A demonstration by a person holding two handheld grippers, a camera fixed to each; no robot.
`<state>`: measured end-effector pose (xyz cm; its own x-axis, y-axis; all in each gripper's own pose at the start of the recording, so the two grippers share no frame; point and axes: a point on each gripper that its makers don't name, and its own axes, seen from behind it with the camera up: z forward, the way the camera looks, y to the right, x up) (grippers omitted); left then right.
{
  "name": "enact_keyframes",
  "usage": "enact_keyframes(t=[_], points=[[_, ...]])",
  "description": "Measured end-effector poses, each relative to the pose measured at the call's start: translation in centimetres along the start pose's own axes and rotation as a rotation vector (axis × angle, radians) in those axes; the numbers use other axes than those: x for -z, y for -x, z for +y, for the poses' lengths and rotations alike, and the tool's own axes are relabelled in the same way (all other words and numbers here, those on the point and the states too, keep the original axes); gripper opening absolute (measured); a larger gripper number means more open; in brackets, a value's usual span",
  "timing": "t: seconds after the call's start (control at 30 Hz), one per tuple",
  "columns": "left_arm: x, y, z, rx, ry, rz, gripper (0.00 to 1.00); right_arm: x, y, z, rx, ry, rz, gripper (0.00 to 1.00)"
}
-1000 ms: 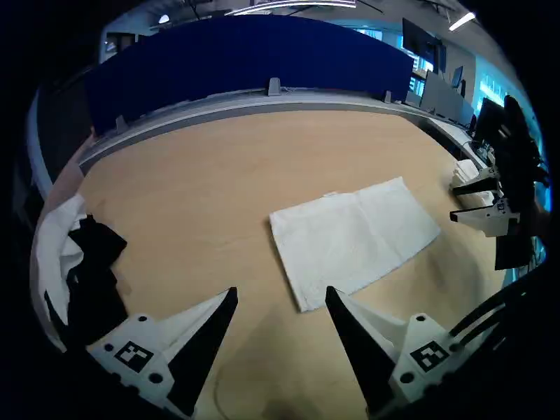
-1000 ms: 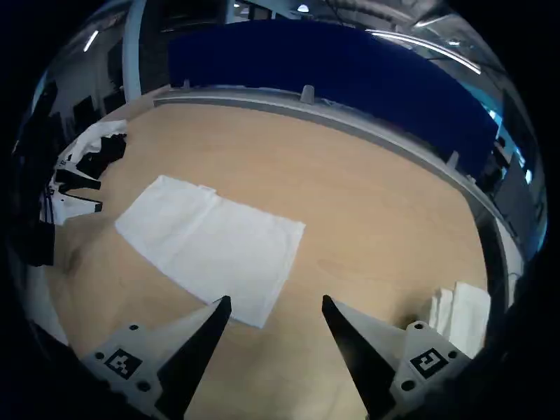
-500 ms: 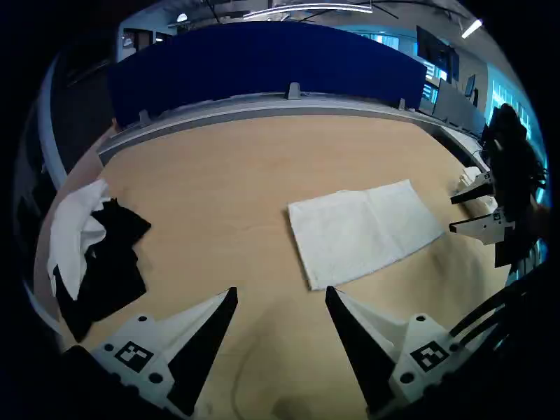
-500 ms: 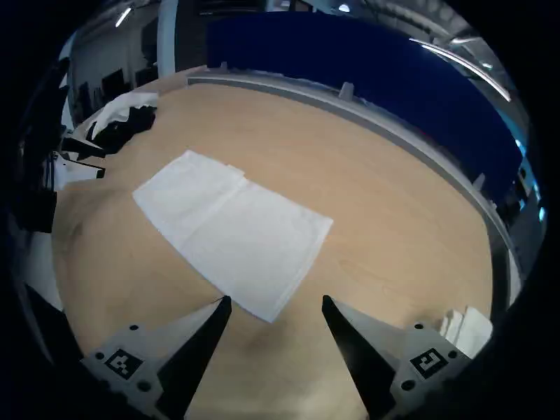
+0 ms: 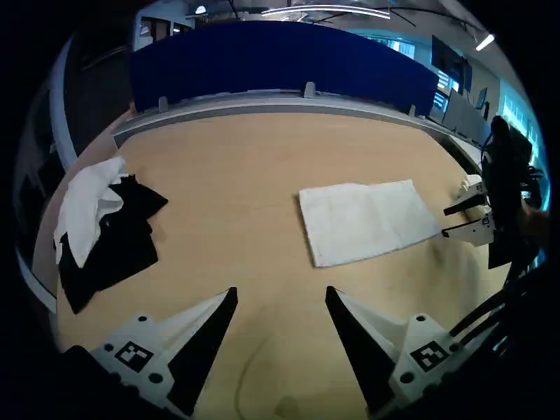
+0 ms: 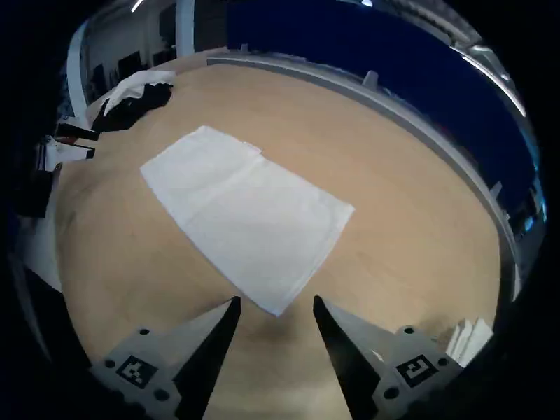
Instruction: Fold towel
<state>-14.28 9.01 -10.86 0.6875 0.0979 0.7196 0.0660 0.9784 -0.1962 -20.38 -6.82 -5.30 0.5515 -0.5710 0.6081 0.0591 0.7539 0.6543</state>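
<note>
**What we find on the counter**

We see a broad counter (image 5: 231, 175) of pale wood. Its far edge is curved and lined with a grey rail (image 5: 280, 105) below a blue partition (image 5: 280, 59). A white towel (image 5: 367, 220) lies flat on the wood, right of the middle in the left gripper view, with a faint crease across it. In the right gripper view it lies spread out, one corner toward the near side. Near the left edge we find a crumpled heap of black and white cloth (image 5: 105, 224), well apart from the towel. Close to the right edge, the right gripper view gives us a small stack of folded white cloths (image 6: 470, 337).
</note>
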Motion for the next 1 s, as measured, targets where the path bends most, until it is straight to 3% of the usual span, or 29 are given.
enact_keyframes(t=[0.27,0.6,0.67,1.0], points=[[1.1,0.9,-0.1,0.021,-0.007,-0.004,0.93,-0.7,1.2,-0.1,-0.004,-0.038,-0.040,0.50],[1.9,1.5,-0.5,0.035,-0.023,-0.004,0.93,-1.3,2.0,-0.5,0.011,-0.061,-0.064,0.48],[2.1,1.6,-0.5,0.040,-0.024,-0.003,0.93,-1.4,2.1,-0.6,0.007,-0.071,-0.064,0.37],[2.5,2.1,-0.5,0.050,-0.026,-0.005,0.93,-1.5,2.0,-0.4,-0.010,-0.083,-0.063,0.11]])
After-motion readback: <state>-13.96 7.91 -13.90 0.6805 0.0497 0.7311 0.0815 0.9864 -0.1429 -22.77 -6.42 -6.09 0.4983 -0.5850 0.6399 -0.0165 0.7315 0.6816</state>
